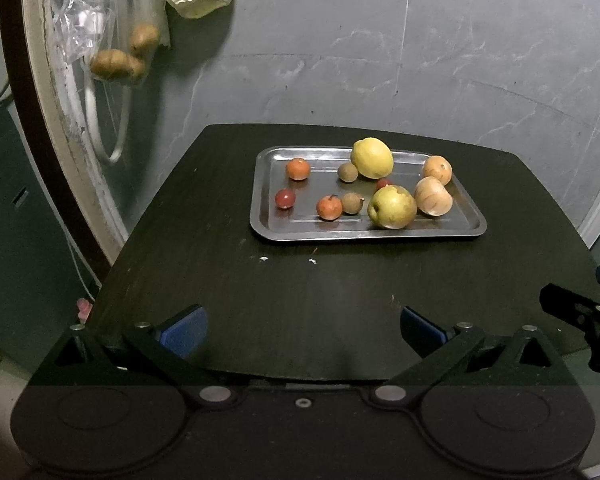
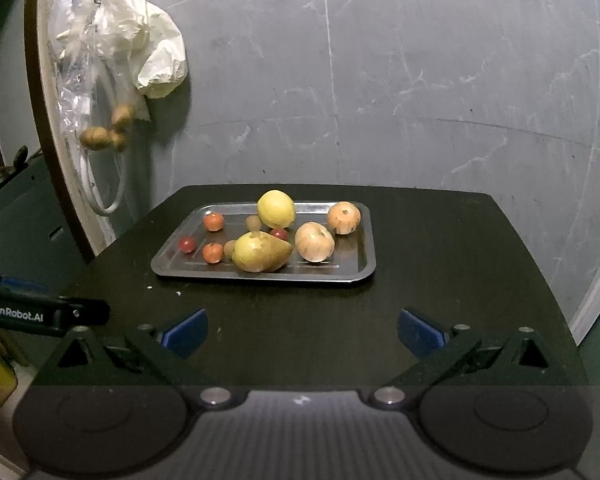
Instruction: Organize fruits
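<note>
A steel tray (image 1: 268,224) (image 2: 364,256) rests on the dark table (image 1: 292,304) (image 2: 440,264) and holds several fruits. Among them are a yellow lemon (image 1: 371,157) (image 2: 276,208), a yellow-green pear (image 1: 392,207) (image 2: 260,251), two pale orange apples (image 1: 433,196) (image 2: 314,241), small orange fruits (image 1: 298,169) and a red cherry tomato (image 1: 285,199) (image 2: 187,245). My left gripper (image 1: 302,330) hangs open over the near table edge, well short of the tray. My right gripper (image 2: 302,332) is open too, equally far back, with nothing between its blue pads (image 2: 184,332).
Clear and white plastic bags (image 1: 112,20) (image 2: 112,60) hang on the left wall, one with brown fruits (image 1: 124,60) (image 2: 104,132) inside. A grey marbled wall (image 1: 420,60) stands behind the table. The other gripper's body shows at each view's side (image 1: 588,320) (image 2: 40,312).
</note>
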